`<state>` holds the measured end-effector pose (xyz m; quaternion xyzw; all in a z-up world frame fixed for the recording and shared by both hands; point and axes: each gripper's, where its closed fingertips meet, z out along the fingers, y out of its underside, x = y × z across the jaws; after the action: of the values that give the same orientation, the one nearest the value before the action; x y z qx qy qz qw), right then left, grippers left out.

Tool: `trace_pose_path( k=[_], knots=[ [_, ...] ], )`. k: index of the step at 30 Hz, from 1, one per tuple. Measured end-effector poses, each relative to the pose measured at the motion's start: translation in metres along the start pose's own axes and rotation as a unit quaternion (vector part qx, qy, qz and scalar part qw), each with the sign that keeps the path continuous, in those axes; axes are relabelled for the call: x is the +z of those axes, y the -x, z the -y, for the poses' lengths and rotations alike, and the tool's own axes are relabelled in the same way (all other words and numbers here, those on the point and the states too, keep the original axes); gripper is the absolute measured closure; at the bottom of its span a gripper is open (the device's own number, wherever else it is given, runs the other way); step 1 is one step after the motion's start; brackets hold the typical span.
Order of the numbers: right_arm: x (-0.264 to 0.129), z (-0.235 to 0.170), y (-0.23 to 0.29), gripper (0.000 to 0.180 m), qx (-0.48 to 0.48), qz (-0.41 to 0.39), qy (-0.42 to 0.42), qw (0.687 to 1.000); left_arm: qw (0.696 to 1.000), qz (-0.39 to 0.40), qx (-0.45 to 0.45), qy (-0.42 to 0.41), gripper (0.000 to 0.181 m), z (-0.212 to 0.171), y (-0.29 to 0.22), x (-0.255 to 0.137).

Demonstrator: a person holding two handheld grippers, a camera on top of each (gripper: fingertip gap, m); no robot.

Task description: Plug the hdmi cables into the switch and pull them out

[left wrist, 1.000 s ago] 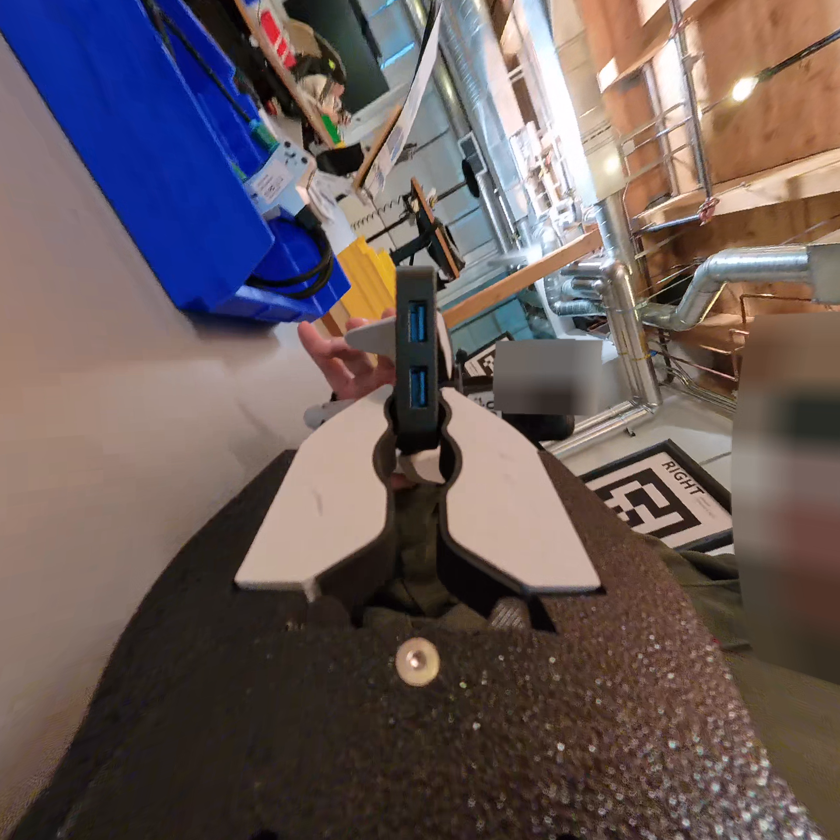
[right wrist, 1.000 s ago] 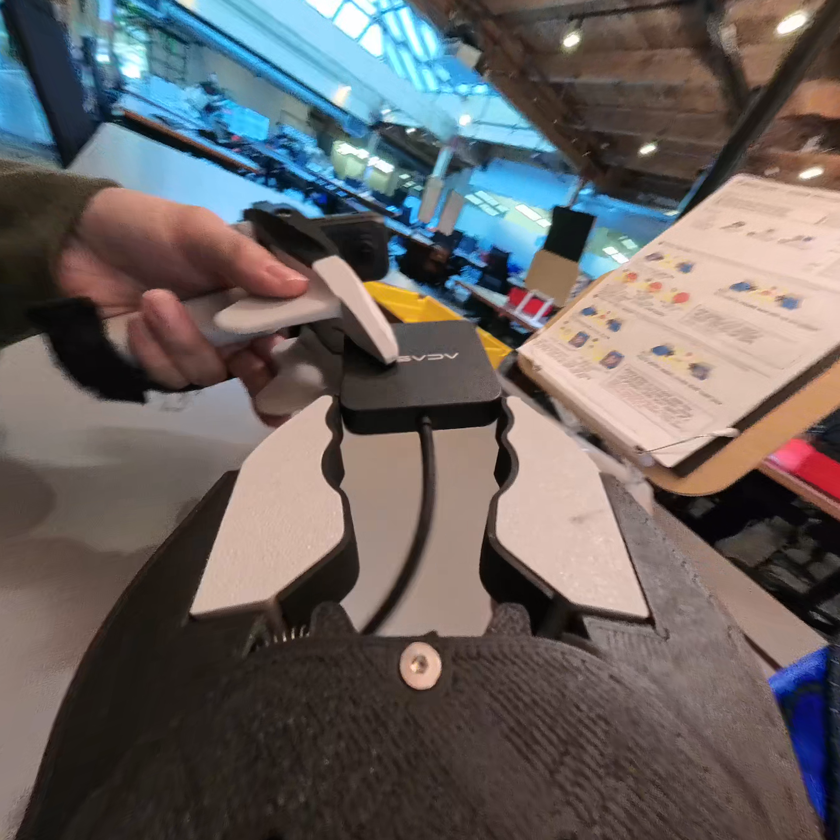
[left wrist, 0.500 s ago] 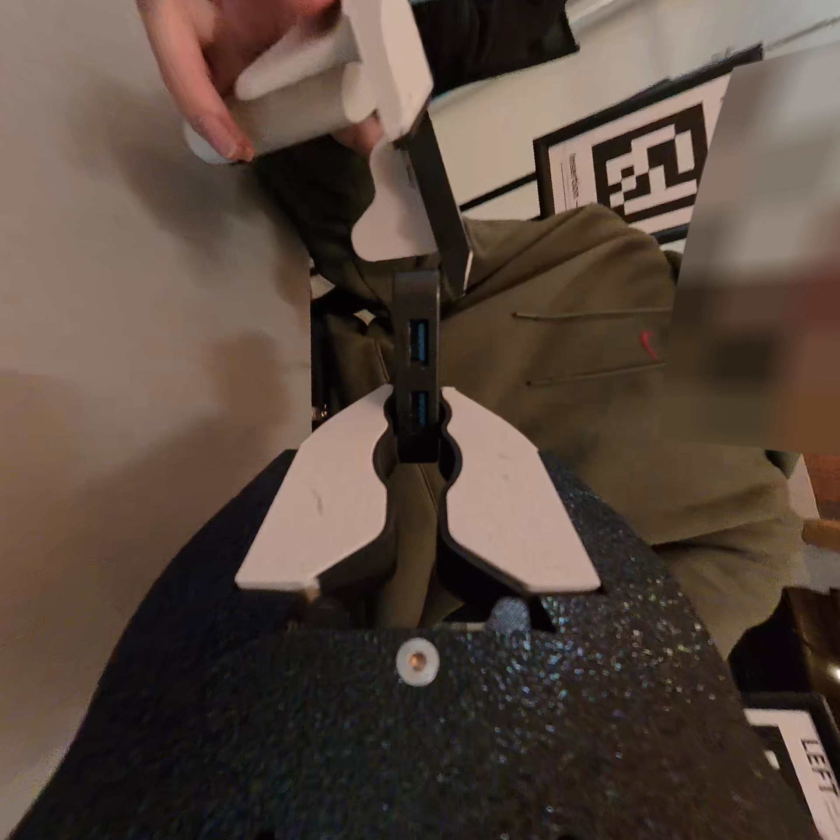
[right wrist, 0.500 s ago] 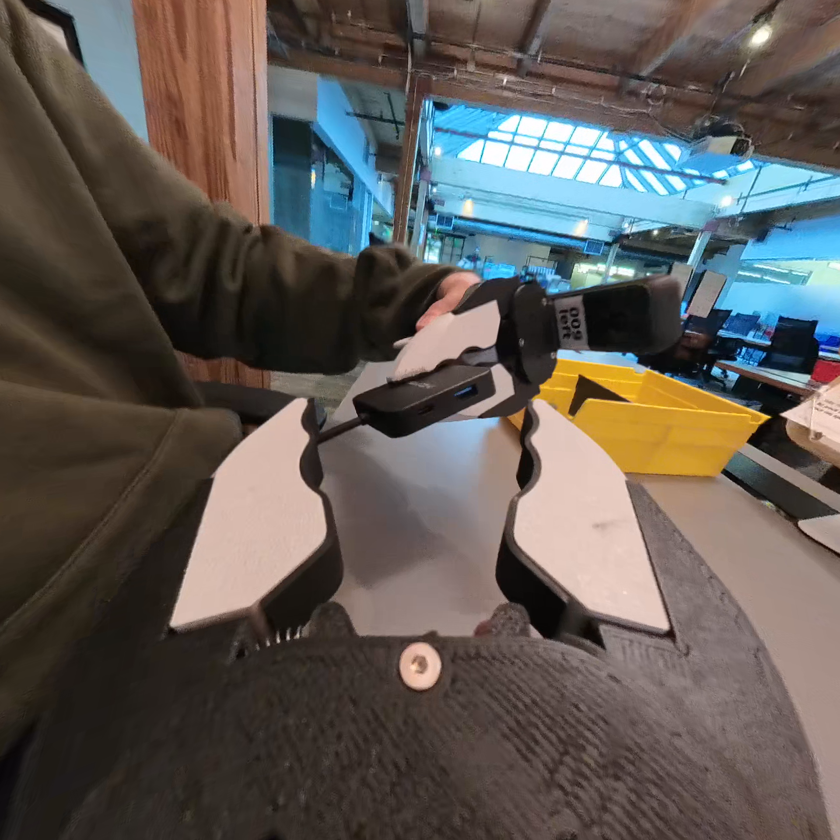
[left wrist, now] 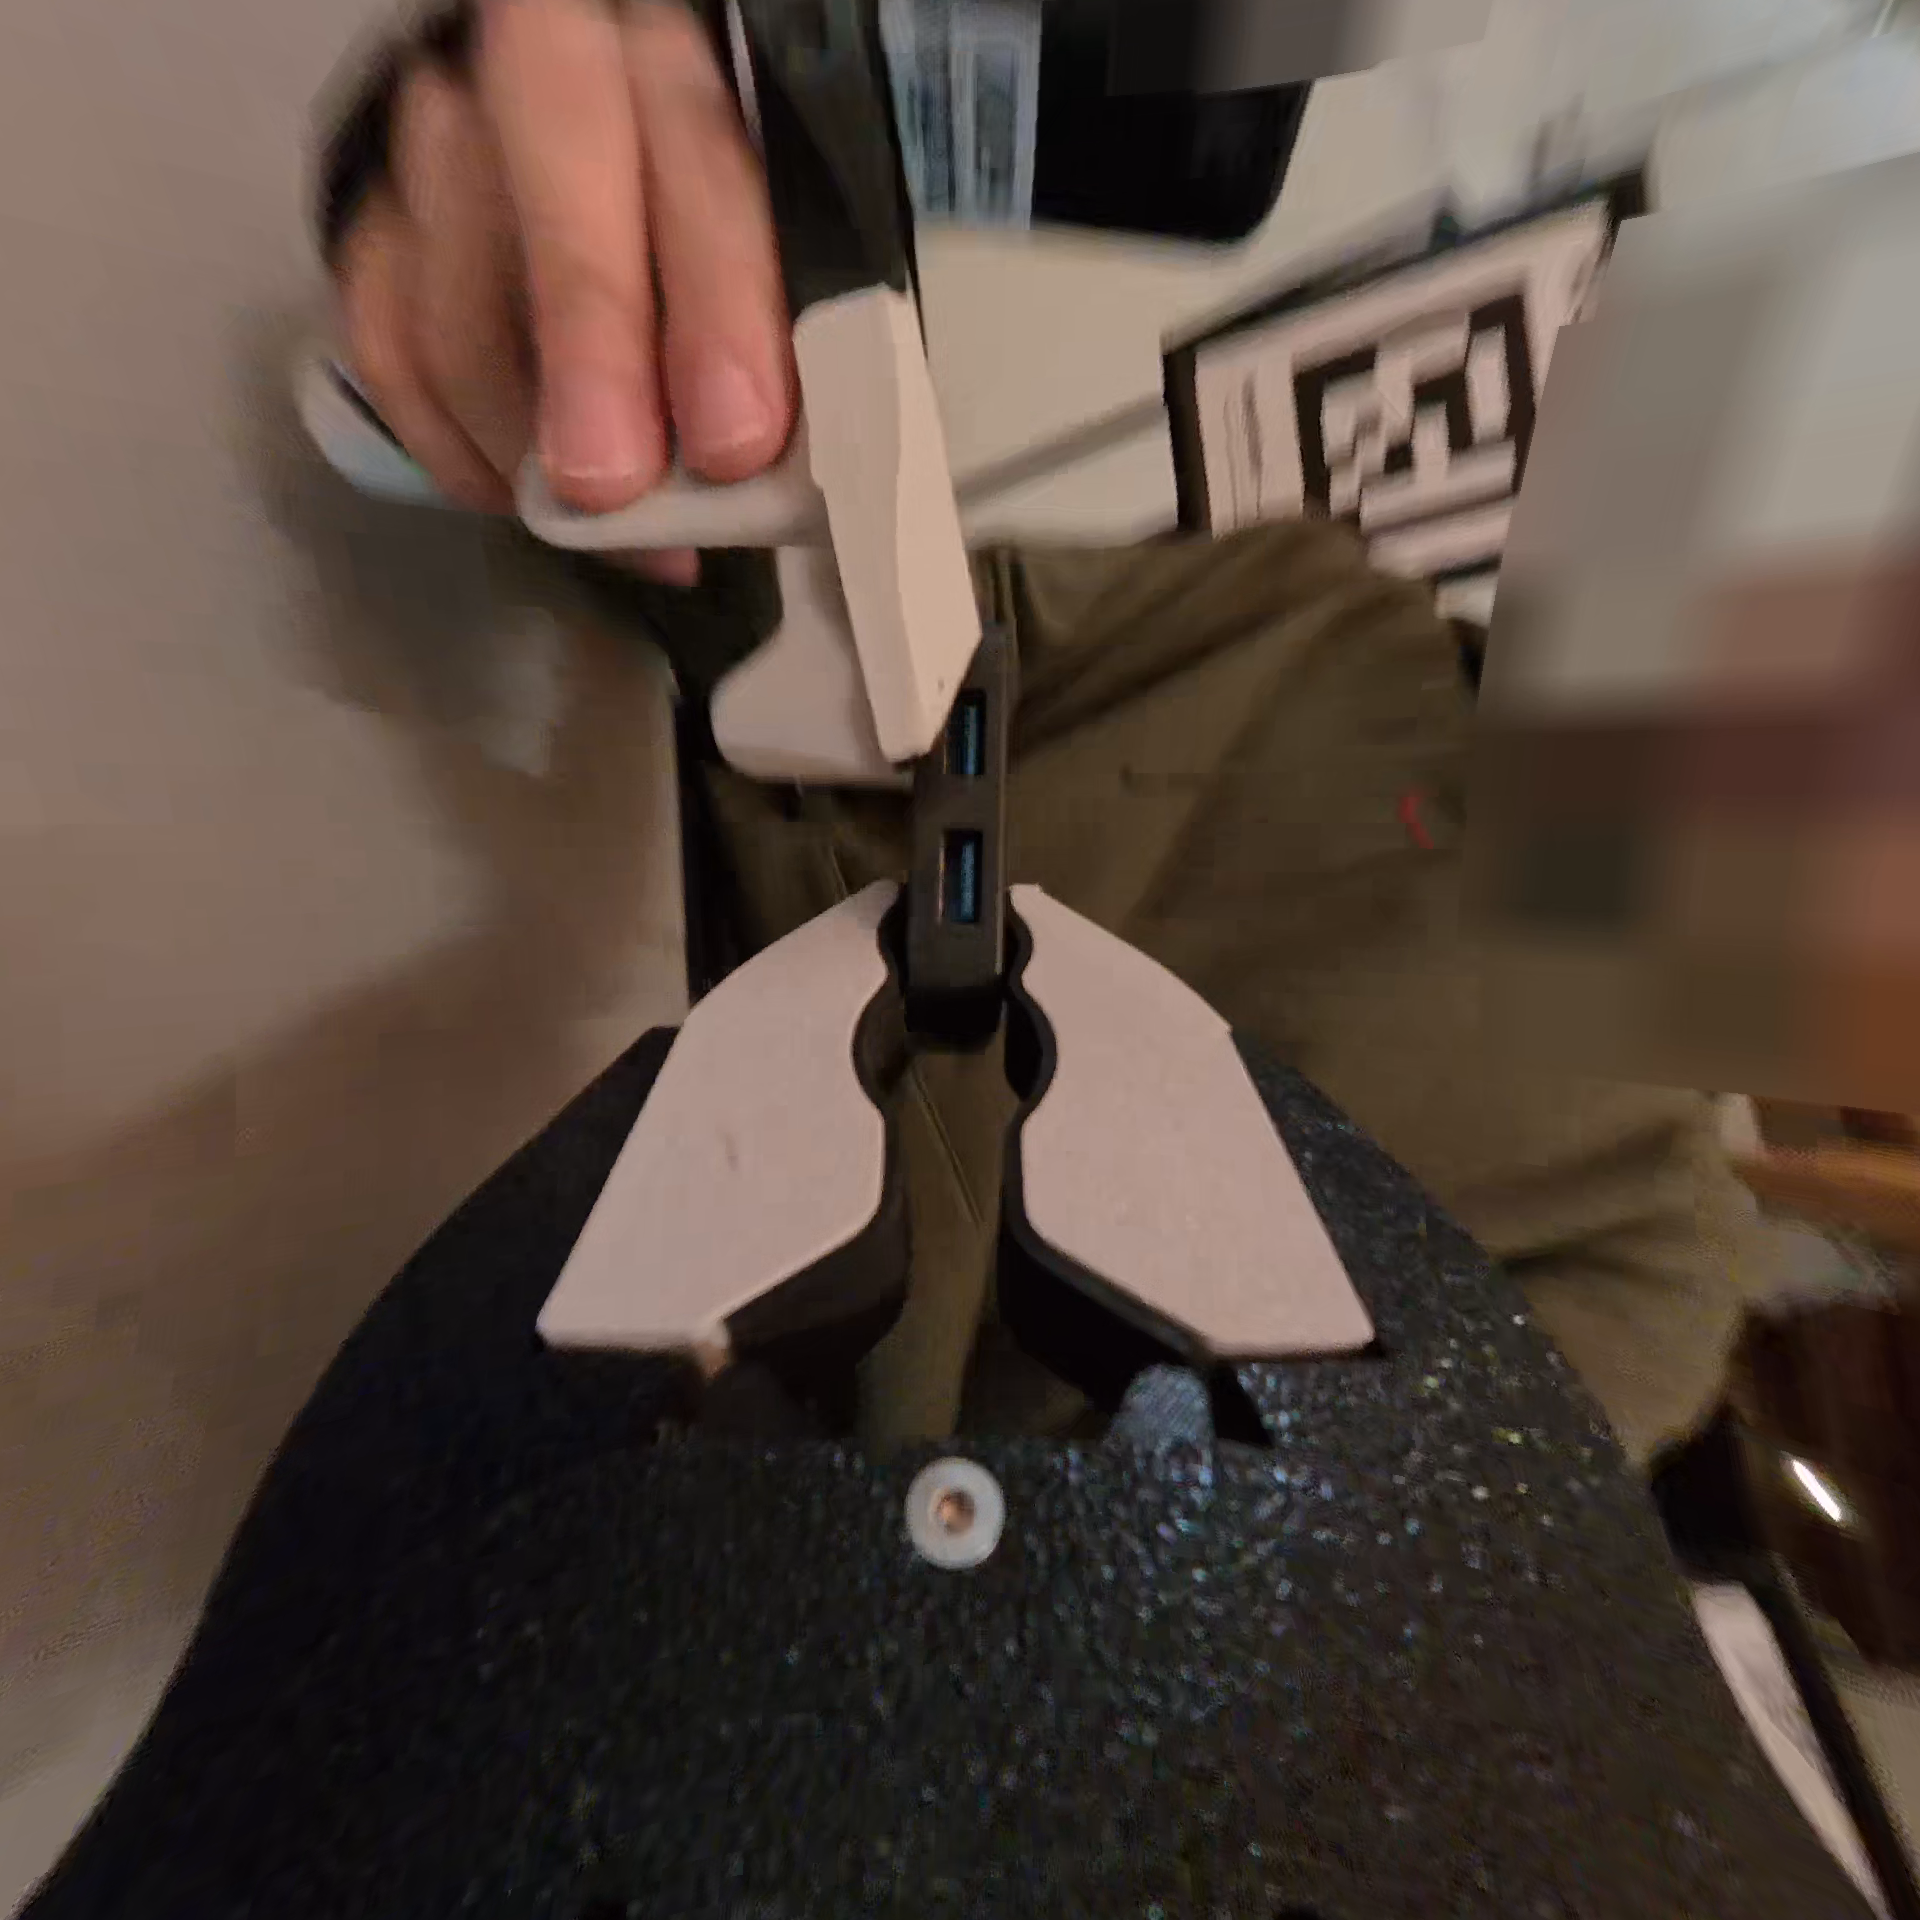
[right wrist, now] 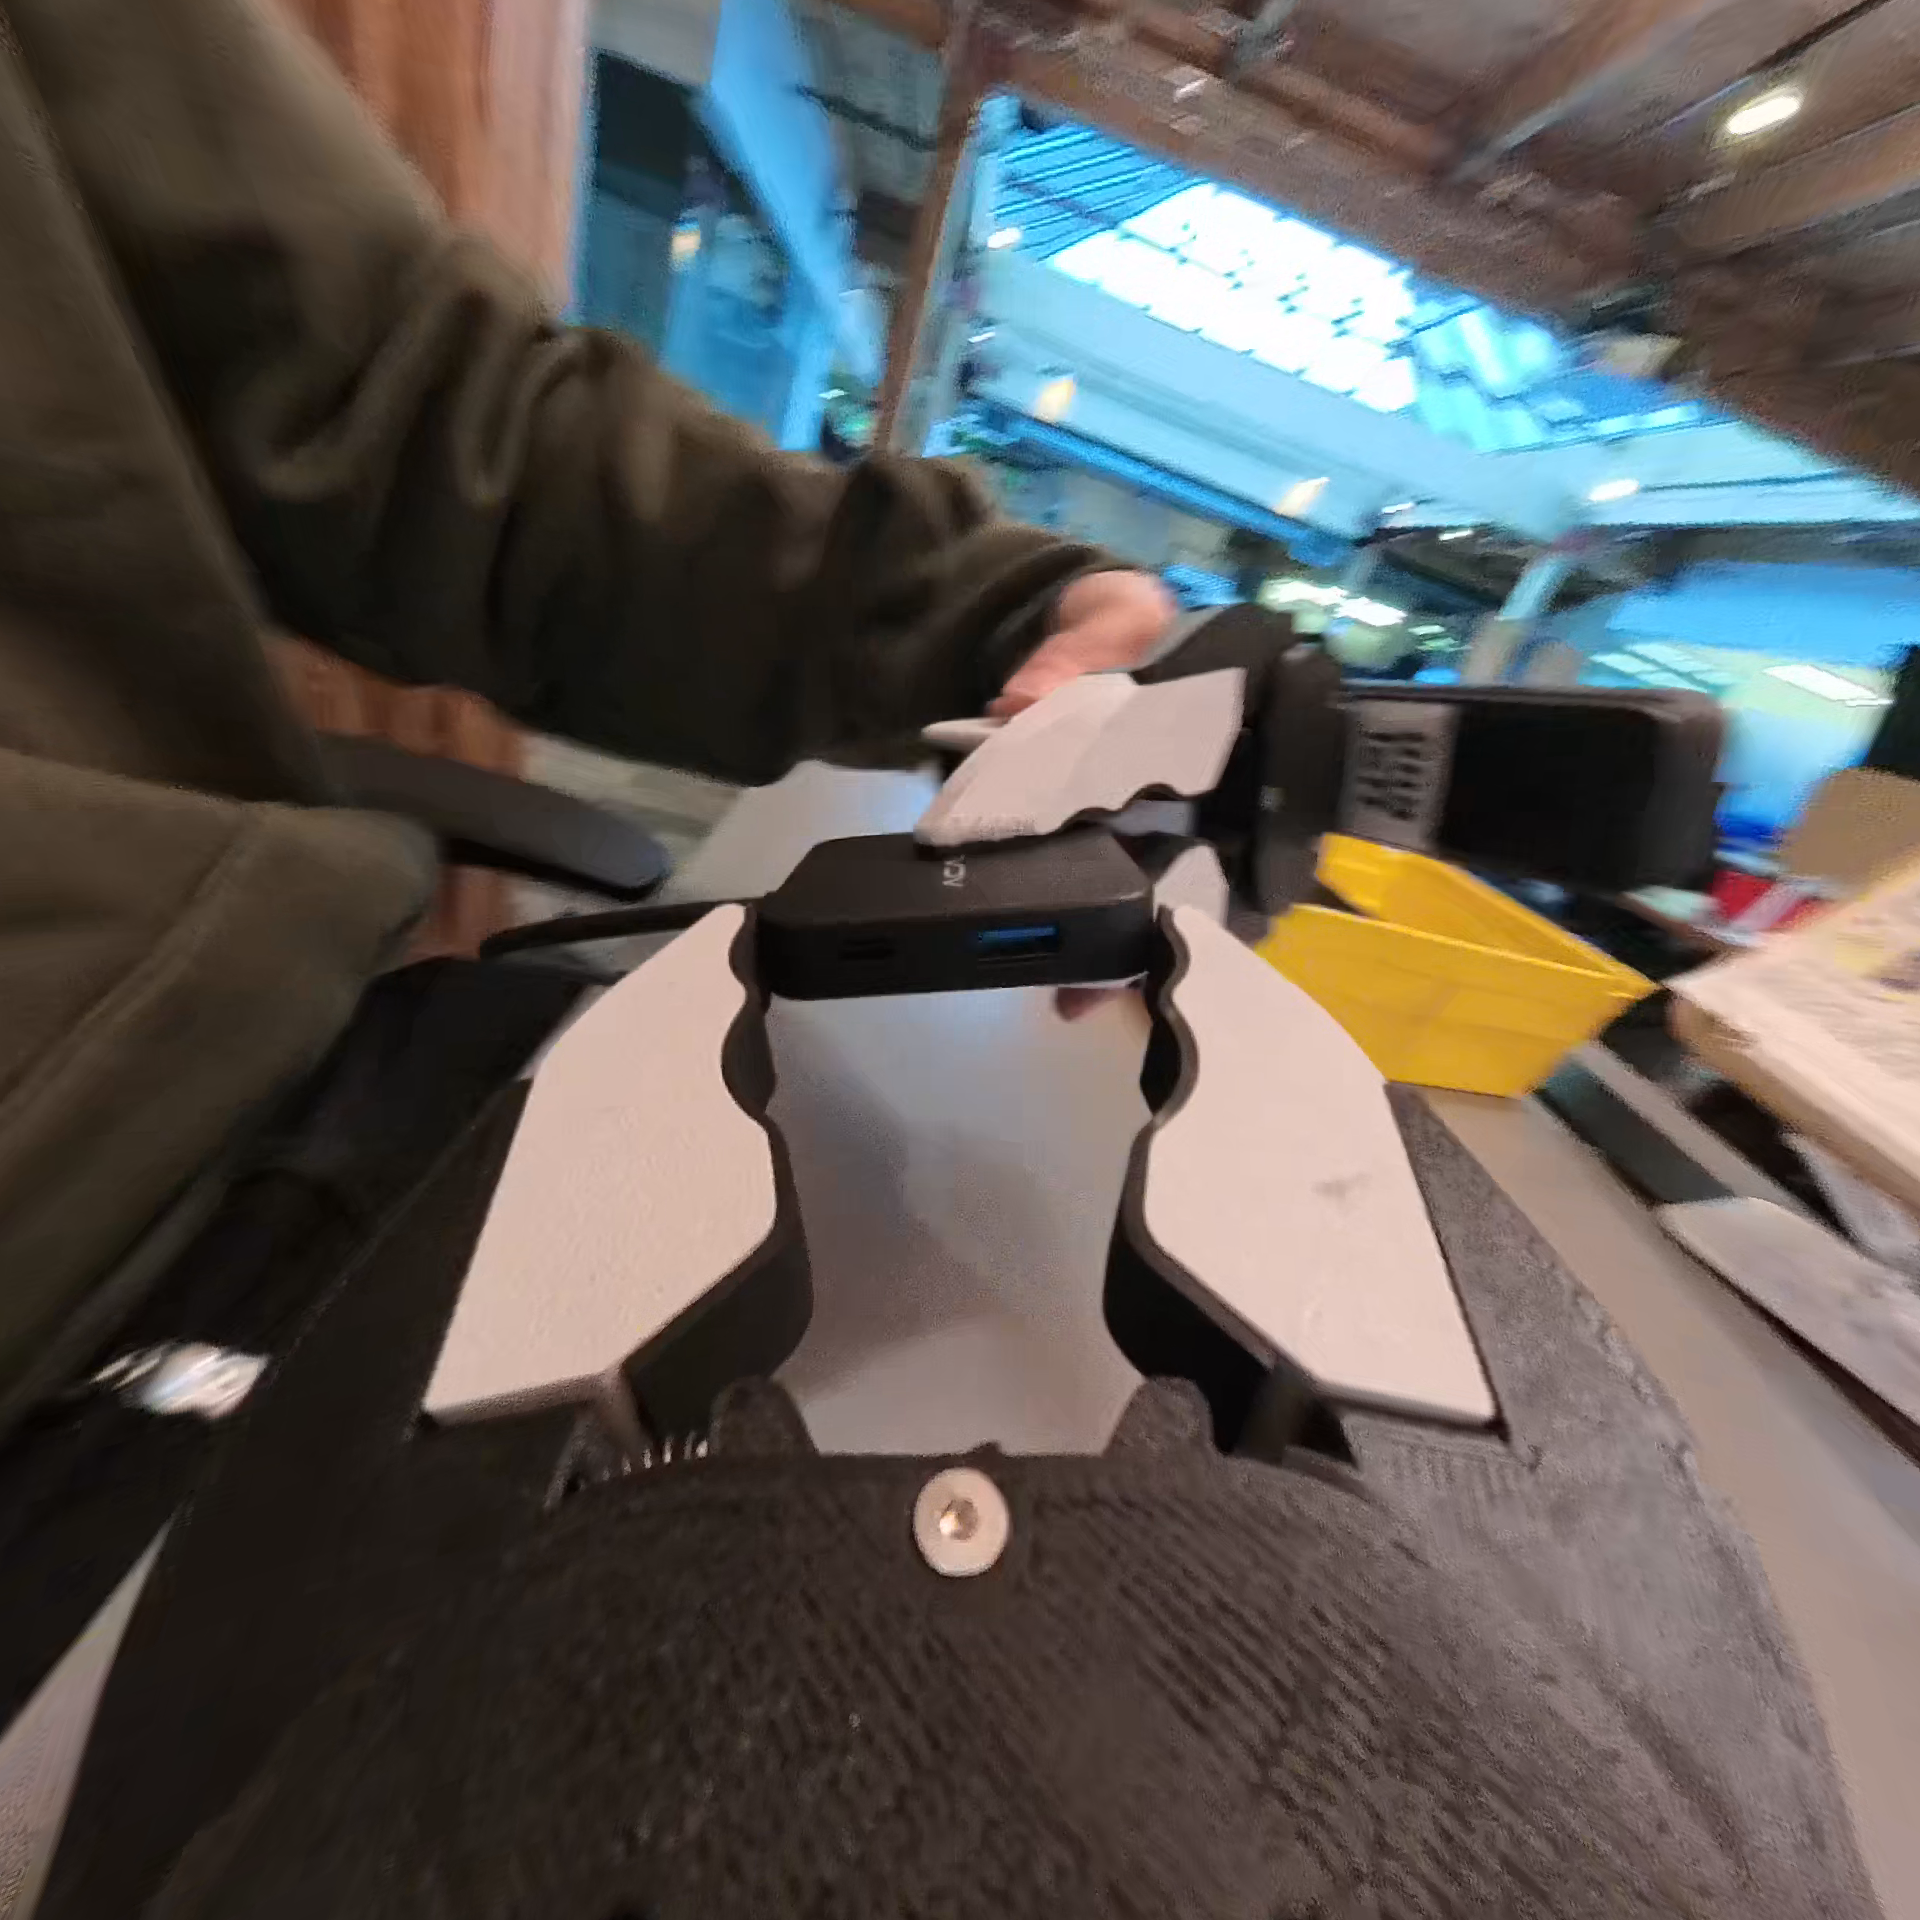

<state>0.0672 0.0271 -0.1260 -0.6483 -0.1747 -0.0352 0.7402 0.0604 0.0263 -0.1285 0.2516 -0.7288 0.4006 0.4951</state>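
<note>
The switch (left wrist: 961, 821) is a small black box with blue ports. My left gripper (left wrist: 956, 904) is shut on its near end and holds it edge-on in the air. My right gripper (left wrist: 842, 743), held by a hand (left wrist: 603, 312), reaches in from the upper left onto its far end. In the right wrist view the switch (right wrist: 935, 894) lies flat between my right gripper's (right wrist: 951, 935) two tips, which press its two ends. The left gripper's upper finger (right wrist: 1081, 758) lies on its top. A black cable (right wrist: 582, 935) runs off its left end. No hdmi plug shows.
A yellow bin (right wrist: 1434, 987) stands on the grey table (right wrist: 935, 1195) to the right, with a printed sheet (right wrist: 1818, 1008) beside it. The person's olive sleeve (right wrist: 520, 540) fills the left. A black-and-white marker board (left wrist: 1403, 416) lies behind the switch.
My right gripper, open and short of the switch half a second ago, has moved in and narrowed onto its ends. My left gripper has kept its hold throughout.
</note>
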Motion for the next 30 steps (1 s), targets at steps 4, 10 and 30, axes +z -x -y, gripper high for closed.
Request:
trace_pose_path(
  k=[4, 10, 30],
  knots=[
    [-0.016, 0.008, -0.038, 0.109, 0.027, -0.108, -0.044, 0.993, 0.989, 0.033, 0.049, -0.138, 0.154, 0.024, 0.000, -0.020],
    [-0.015, 0.005, -0.043, 0.109, 0.035, -0.125, -0.054, 0.990, 0.977, 0.041, 0.050, -0.203, 0.149, 0.023, 0.005, -0.010],
    [0.013, -0.042, -0.046, 0.107, -0.020, -0.182, 0.052, 0.982, 0.953, 0.097, -0.067, -0.279, 0.167, 0.016, 0.033, -0.025]
  ],
)
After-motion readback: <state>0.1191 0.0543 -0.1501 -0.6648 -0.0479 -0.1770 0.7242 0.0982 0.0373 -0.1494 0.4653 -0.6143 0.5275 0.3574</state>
